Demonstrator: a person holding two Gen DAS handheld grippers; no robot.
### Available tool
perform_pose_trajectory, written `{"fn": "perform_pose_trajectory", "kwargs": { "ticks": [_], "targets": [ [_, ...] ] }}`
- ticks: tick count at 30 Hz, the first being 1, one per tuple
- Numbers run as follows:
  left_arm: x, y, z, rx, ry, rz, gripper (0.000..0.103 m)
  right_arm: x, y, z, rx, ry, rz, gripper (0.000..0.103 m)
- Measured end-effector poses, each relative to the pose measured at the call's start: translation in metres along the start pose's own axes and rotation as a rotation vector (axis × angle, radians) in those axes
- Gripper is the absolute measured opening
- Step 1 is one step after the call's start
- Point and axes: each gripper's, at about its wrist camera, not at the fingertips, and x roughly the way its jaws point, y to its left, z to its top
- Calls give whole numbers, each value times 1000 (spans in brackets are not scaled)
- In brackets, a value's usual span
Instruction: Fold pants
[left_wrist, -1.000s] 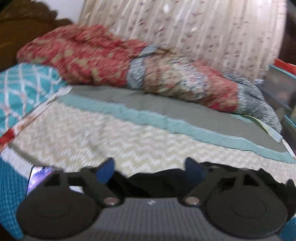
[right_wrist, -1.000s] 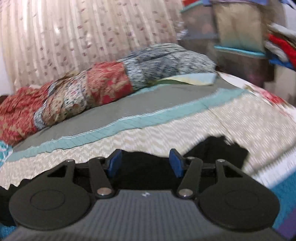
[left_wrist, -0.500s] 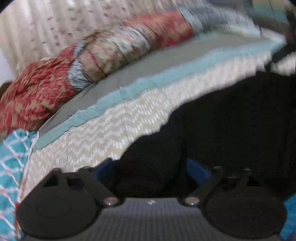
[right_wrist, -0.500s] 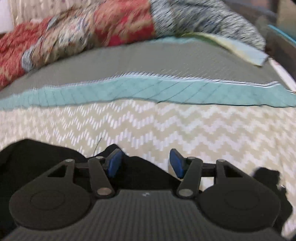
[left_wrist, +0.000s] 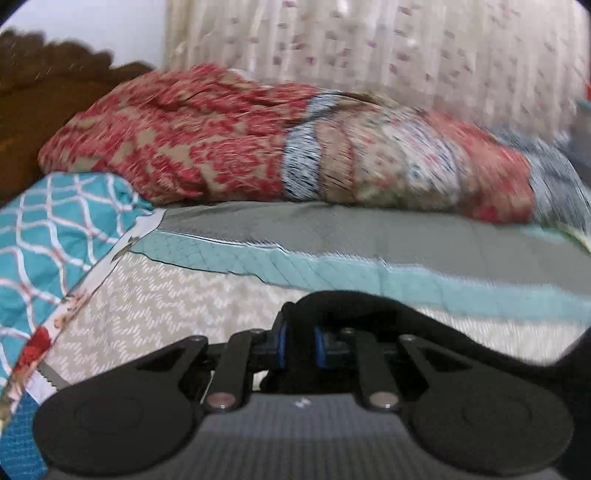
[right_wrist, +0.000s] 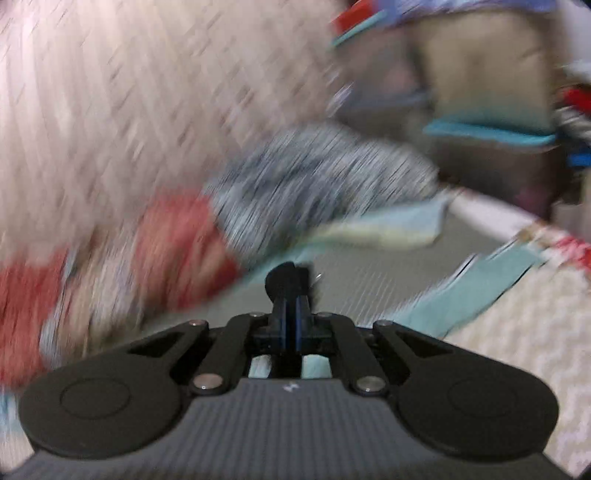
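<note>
Nearest, L view: left gripper (left_wrist: 300, 345) is clenched on a bunch of the black pants (left_wrist: 369, 314); its jaws have just been closing, cloth pinched between the blue pads (left_wrist: 281, 345). From the pinch the cloth runs off toward the bed's right edge, draped above the chevron bedspread (left_wrist: 166, 306).

R view: right gripper (right_wrist: 291, 325) is also clamped, pads nearly touching, w/ a small dark nub of pants cloth (right_wrist: 284, 277) poking up past the tips; its jaws have just been closing too. Pic very blurred, so how much cloth is caught I can't tell.

Farther: teal band (left_wrist: 332, 271), then grey strip, then the red patterned bedding roll (left_wrist: 221, 136) along the bed's far edge, curtain behind.

Risks, as I judge: R bite looks thin, so a quick pull could slip the cloth out and the fold sags. Uneven grips → crooked crease. A wide swing could drag the cloth into the bedding roll.

Vs. a sec ago: both grippers stood wide open over pants lying near the bed's near edge; now both are shut on cloth. R cam now looks higher, toward the shelves.
</note>
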Motion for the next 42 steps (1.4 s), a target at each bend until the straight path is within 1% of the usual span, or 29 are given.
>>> {"fn": "perform_pose_trajectory", "kwargs": {
  "ticks": [2, 4, 5, 6, 7, 8, 9, 10, 11, 12, 14, 15, 17, 18, 20, 22, 23, 25, 27, 30, 32, 33, 35, 37, 38, 39, 40, 41, 42],
  "targets": [
    [14, 2, 12, -24, -22, 29, 13, 7, -15, 12, 47, -41, -50, 7],
    [31, 4, 20, -72, -37, 57, 13, 14, -32, 14, 112, -78, -103, 7],
    [43, 6, 23, -106, -29, 54, 14, 17, -38, 10, 141, -88, -118, 7],
    [52, 5, 23, -125, -7, 47, 18, 23, -46, 4, 175, -83, -136, 7],
    [67, 3, 23, -127, 34, 49, 21, 31, -49, -3, 191, -57, -155, 8],
    [87, 0, 22, -102, 88, 55, 31, 40, -53, -14, 196, -16, -176, 12],
    [105, -9, 18, -51, 147, 73, 48, 44, -58, -24, 195, 20, -198, 13],
    [118, -17, 12, 6, 190, 107, 51, 54, -63, -40, 192, 88, -227, 17],
    [127, -23, 4, 61, 212, 140, 49, 56, -67, -53, 191, 142, -249, 22],
    [130, -25, -3, 102, 222, 162, 49, 57, -72, -65, 193, 182, -269, 23],
    [115, -18, -12, 105, 211, 130, 50, 51, -82, -80, 200, 194, -270, 23],
    [101, -9, -17, 88, 195, 100, 55, 44, -87, -85, 205, 195, -266, 23],
    [78, 7, -24, 73, 166, 80, 65, 32, -96, -89, 217, 195, -243, 23],
    [66, 19, -30, 69, 152, 85, 72, 29, -100, -88, 218, 197, -235, 23],
    [49, 38, -43, 72, 150, 90, 81, 18, -101, -84, 213, 196, -215, 24],
    [42, 49, -53, 110, 166, 118, 81, 20, -96, -76, 194, 208, -176, 27],
    [42, 50, -55, 139, 169, 139, 81, 31, -89, -69, 173, 216, -158, 30],
    [42, 45, -54, 189, 154, 180, 81, 41, -72, -62, 123, 221, -127, 34],
    [46, 32, -44, 232, 119, 173, 81, 56, -56, -59, 89, 245, -100, 35],
    [61, 0, -27, 329, 55, 165, 82, 86, -38, -59, 31, 300, -128, 38],
    [81, -26, -16, 395, 39, 151, 85, 107, -35, -61, 8, 327, -149, 46],
    [93, -37, -12, 429, 35, 151, 88, 119, -34, -63, 2, 347, -160, 48],
    [117, -55, -7, 481, 34, 168, 90, 135, -35, -69, -10, 392, -197, 61],
    [144, -68, -6, 518, 69, 170, 89, 155, -36, -82, -42, 482, -255, 63],
    [158, -72, -8, 540, 94, 174, 80, 164, -36, -91, -66, 526, -278, 57],
    [173, -77, -11, 567, 128, 182, 53, 166, -31, -97, -136, 512, -313, 47],
    [186, -81, -16, 590, 169, 184, 36, 166, -24, -100, -211, 492, -336, 22],
    [196, -84, -22, 598, 210, 179, 12, 165, -21, -99, -233, 479, -324, 14],
    [202, -85, -24, 592, 226, 175, 10, 163, -20, -94, -216, 452, -316, 13]
  ]
}}
